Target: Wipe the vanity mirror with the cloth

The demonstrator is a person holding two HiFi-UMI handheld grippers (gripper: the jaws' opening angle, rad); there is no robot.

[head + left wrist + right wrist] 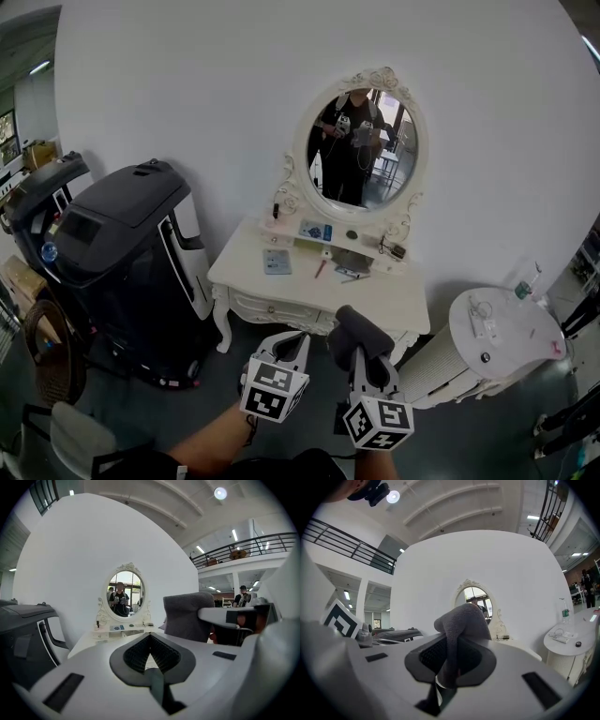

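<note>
The right gripper point(367, 364) has its jaws clamped on the grey cloth point(356, 330), which stands up above them at the near edge of the white vanity tabletop point(398, 302). The left gripper point(294, 343), just to its left, has its jaws closed on nothing. The oval vanity mirror point(364, 145) stands at the far side of the tabletop, well apart from the cloth.

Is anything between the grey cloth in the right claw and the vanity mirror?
Nothing visible stands in the way. The right claw holds the grey cloth in front of the white vanity table. The white-framed oval mirror stands at its back, so the reach goes over the table, where only low small items lie.
</note>
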